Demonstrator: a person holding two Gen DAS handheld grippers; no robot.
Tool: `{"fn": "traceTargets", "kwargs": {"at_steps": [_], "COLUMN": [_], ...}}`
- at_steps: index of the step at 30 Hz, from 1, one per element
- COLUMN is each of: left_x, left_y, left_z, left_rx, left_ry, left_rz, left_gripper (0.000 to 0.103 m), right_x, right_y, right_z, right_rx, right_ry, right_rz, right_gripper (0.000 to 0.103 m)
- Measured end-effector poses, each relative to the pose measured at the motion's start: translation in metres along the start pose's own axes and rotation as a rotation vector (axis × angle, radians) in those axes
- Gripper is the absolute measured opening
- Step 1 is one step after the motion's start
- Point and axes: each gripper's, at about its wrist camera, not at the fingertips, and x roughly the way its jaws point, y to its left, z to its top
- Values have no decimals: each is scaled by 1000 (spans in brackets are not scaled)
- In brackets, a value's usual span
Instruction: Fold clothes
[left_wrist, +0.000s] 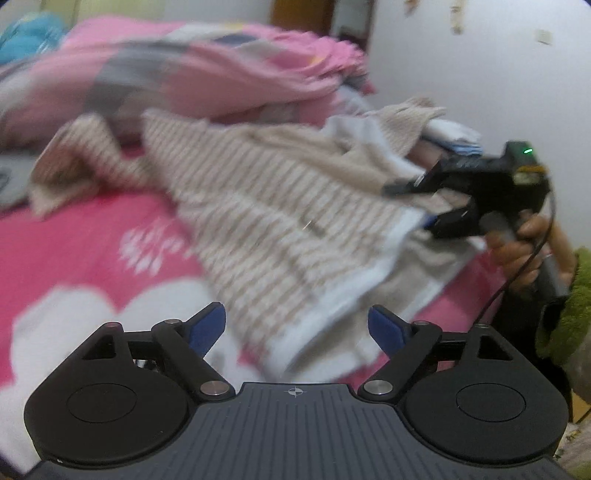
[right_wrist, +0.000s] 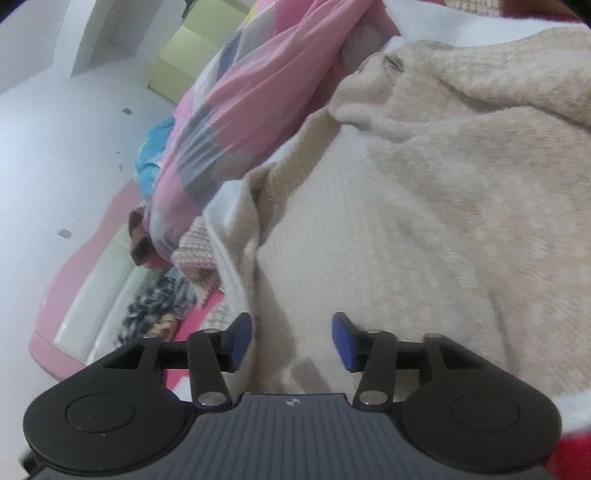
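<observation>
left tongs are spread wide, blue pads well apart with nothing between them, hovering over the pink bedsheet just at the near edge of the striped sweater. the hem of that sweater, with its white lining showing, sits right in front of the gap but isn't touching either pad as far as i can see

right tongs are open too, a moderate gap, and the beige knit fills the whole space in front of them in the right wrist view. the fabric runs down between the two blue pads but they aren't closed on it, and whether it touches them i can't tell. in the left wrist view you can see the right tongs from the side, pointing into the right-hand edge of the sweater, with a hand wrapped round the handle and a fuzzy green sleeve behind it. a little green light is lit on top of that unit

sweater itself is beige with pale stripes, spread out crumpled across the bed, one sleeve flopped off to the left. everything in the left view is pretty motion blurred

behind it there's a big pink patchwork quilt bunched up, and some folded white and blue stuff stacked by the wall. right wrist view also shows something blue past the quilt and a pink bed frame along the white wall
</observation>
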Motion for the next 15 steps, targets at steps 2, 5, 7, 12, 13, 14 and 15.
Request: {"fn": "traceTargets", "kwargs": {"at_steps": [2,5,7,12,13,14,15], "left_x": [4,9,11,8,8,7,7], "left_y": [4,5,3,7,8,9,9], "left_z": [-4,-11,-14,-19,-20,-21,-22], "left_rx": [-50,-74,-69,-92,-100,-103,-104], "left_ry": [16,17,7,-19,-24,-28,-33], "left_rz": [-1,24,47,79,82,83,85], "left_gripper": [75,65,59,47,44,43,42], "right_x": [6,22,33,65,72,80,88], "right_y": [7,24,36,63,66,70,74], "right_z": [3,5,6,7,7,5,4], "right_rx": [-5,-72,-125,-261,-291,-323,-355], "right_ry": [9,55,89,169,180,191,202], "right_rz": [32,21,6,-47,-62,-74,-87], "right_gripper": [59,64,64,61,58,52,48]}}
